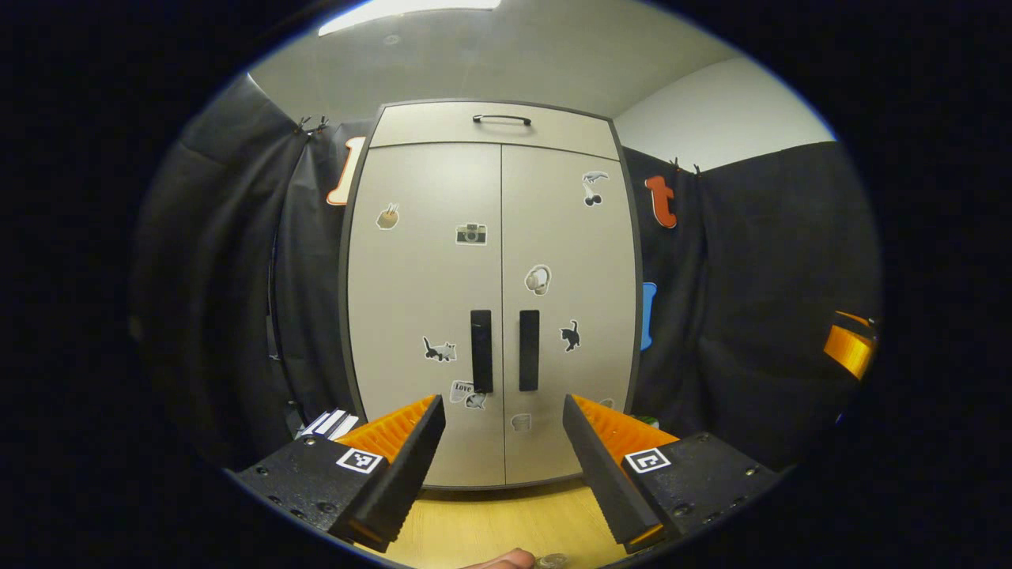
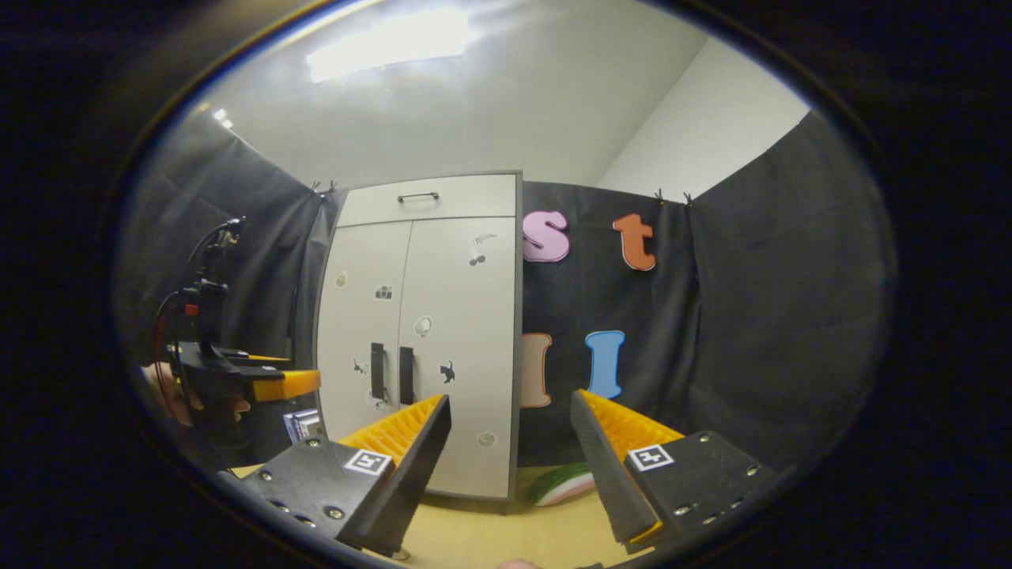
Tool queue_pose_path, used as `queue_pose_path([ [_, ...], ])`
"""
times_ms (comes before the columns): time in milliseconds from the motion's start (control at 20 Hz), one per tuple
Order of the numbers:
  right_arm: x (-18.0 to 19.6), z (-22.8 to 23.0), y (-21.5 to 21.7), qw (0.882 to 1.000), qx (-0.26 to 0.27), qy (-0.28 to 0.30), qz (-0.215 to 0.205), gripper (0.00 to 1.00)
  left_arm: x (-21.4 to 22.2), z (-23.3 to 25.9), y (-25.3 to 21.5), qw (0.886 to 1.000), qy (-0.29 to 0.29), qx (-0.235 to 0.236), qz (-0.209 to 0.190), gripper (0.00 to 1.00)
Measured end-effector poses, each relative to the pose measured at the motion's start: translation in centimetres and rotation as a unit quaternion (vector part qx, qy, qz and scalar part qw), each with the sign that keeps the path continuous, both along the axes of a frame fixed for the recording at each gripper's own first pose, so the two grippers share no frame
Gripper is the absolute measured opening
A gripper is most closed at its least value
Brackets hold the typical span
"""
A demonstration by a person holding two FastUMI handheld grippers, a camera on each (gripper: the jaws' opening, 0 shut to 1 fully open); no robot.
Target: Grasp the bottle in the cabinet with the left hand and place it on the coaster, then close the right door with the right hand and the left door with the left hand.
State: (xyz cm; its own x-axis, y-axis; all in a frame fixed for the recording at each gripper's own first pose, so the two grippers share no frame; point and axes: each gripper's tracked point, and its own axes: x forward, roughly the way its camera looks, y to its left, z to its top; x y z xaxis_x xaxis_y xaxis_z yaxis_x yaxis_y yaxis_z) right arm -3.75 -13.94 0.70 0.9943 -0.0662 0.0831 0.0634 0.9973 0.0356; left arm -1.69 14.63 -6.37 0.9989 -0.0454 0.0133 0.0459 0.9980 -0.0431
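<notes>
A light grey cabinet point(image 1: 490, 300) stands straight ahead in the left gripper view with both doors shut, so whatever is inside is hidden. Its two dark vertical handles point(image 1: 481, 351) sit side by side at the middle seam. My left gripper point(image 1: 504, 431) is open in front of the doors, a short way off and holding nothing. In the right gripper view the cabinet point(image 2: 427, 332) is farther off and to the left. My right gripper point(image 2: 510, 431) is open and holds nothing. The left gripper point(image 2: 237, 379), held by a hand, shows at the left of that view.
A wooden tabletop point(image 1: 498, 521) carries the cabinet. A striped flat item point(image 1: 328, 424) lies left of the cabinet's base. A green and pink watermelon-slice object point(image 2: 563, 484) lies on the table right of the cabinet. Black cloth walls surround the booth.
</notes>
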Motion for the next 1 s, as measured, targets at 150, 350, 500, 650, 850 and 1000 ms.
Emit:
queue_pose_path([
  [150, -0.2, -0.5, -0.9, 1.000, 0.009, 0.004, -0.006, 0.90, 0.1, -0.4, -1.5, 1.000, 0.001, 0.013, -0.004, 0.95],
  [350, -0.5, -0.7, -2.0, 1.000, 0.013, -0.002, -0.006, 0.90, 0.5, -0.1, -3.1, 1.000, -0.009, 0.016, -0.005, 0.95],
  [500, -0.3, -1.0, -3.5, 1.000, 0.016, -0.004, -0.011, 0.90, 1.1, -0.1, -4.5, 1.000, -0.006, 0.012, -0.008, 0.95],
  [650, -0.2, -0.6, -5.2, 1.000, 0.013, -0.009, -0.020, 0.90, 1.6, -0.2, -6.0, 1.000, -0.005, 0.010, -0.017, 0.95],
  [850, -0.2, -0.5, -6.9, 0.999, 0.019, -0.014, -0.028, 0.90, 2.4, 0.4, -8.1, 1.000, -0.014, 0.004, -0.022, 0.95],
  [1000, -0.7, -0.6, -7.9, 0.999, 0.015, -0.013, -0.036, 0.90, 3.1, 0.6, -9.9, 0.999, -0.018, -0.006, -0.028, 0.95],
])
